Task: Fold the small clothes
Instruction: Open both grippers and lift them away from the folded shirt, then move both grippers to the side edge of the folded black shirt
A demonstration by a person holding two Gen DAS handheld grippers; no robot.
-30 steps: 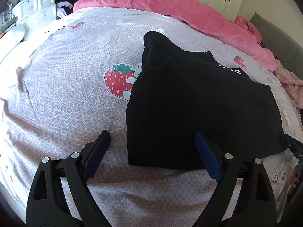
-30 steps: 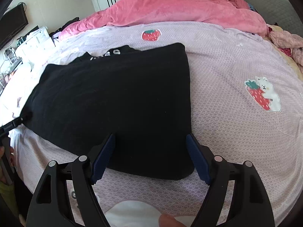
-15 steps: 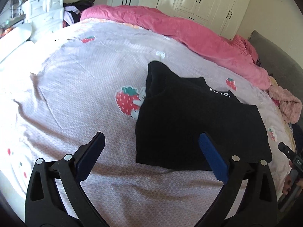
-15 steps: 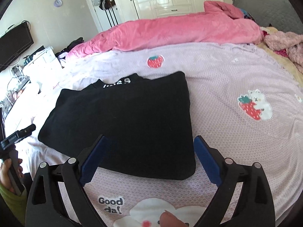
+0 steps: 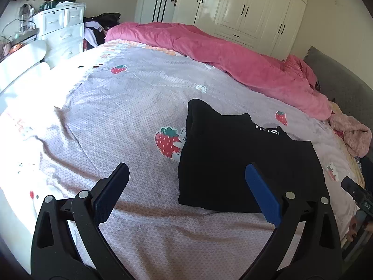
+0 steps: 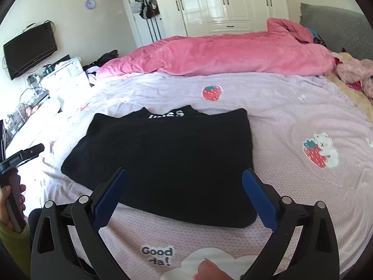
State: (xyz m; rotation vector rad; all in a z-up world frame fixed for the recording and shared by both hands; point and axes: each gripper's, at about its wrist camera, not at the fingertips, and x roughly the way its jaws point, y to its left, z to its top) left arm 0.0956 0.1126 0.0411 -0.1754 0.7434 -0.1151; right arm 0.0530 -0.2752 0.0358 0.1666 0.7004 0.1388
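A black garment (image 5: 244,163) lies folded flat on the lilac strawberry-print bedsheet (image 5: 121,116), with white lettering at its far edge. In the left wrist view my left gripper (image 5: 186,170) is open and empty, held above the sheet near the garment's left corner. In the right wrist view the same garment (image 6: 167,158) fills the middle. My right gripper (image 6: 183,175) is open and empty, raised over the garment's near edge.
A pink duvet (image 5: 221,53) is heaped along the far side of the bed (image 6: 303,107). White drawers (image 5: 60,30) stand at the left, wardrobes (image 6: 221,2) behind. A pink fluffy item (image 5: 349,135) lies at the right.
Both grippers have lifted and drawn back from the garment, which now looks smaller and farther. The garment itself has not moved.
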